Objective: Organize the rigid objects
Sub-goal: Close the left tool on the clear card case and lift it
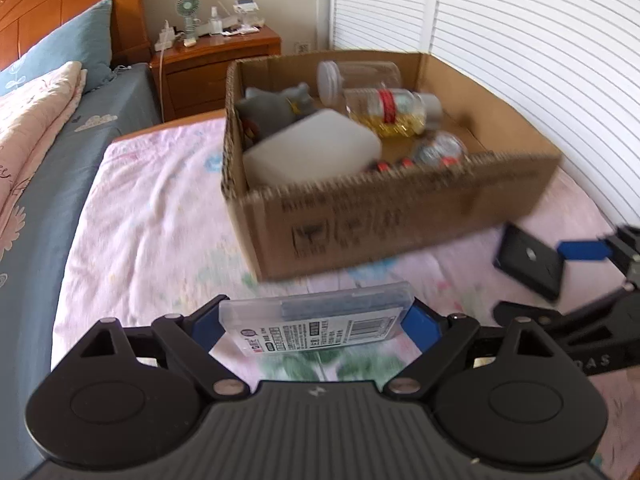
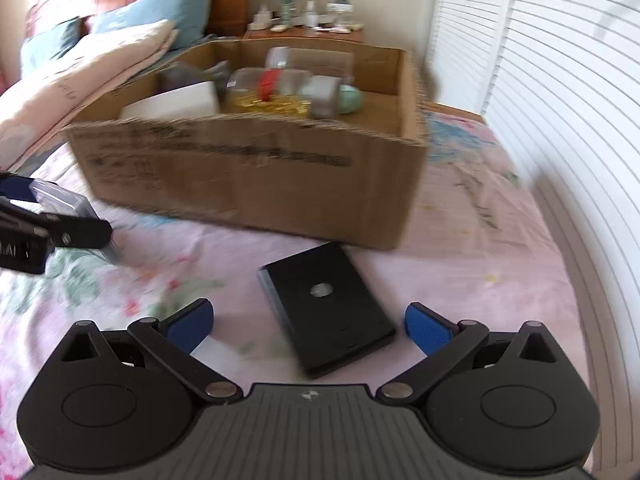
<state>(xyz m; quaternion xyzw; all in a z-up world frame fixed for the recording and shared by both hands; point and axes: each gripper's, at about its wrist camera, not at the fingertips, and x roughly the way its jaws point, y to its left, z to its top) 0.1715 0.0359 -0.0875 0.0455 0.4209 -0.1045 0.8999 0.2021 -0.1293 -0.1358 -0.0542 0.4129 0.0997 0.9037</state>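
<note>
- Centre of the frame: brown cardboard box [image 1: 400,216] with dark print on its side.
- Lower half: pale pink sheet [image 1: 152,216] with a faint floral pattern, green leaves near the bottom.
- Lower centre: clear plastic case [image 1: 316,316], white label with a red mark.
- Right-wrist view, centre: black slab [image 2: 328,312] with a silver dot.
- Both views: blue-padded black fingers [image 2: 430,332].
- Upper left: blue pillow [image 1: 68,44].

One cardboard box [image 1: 400,216], two jars [image 1: 384,112]
</note>
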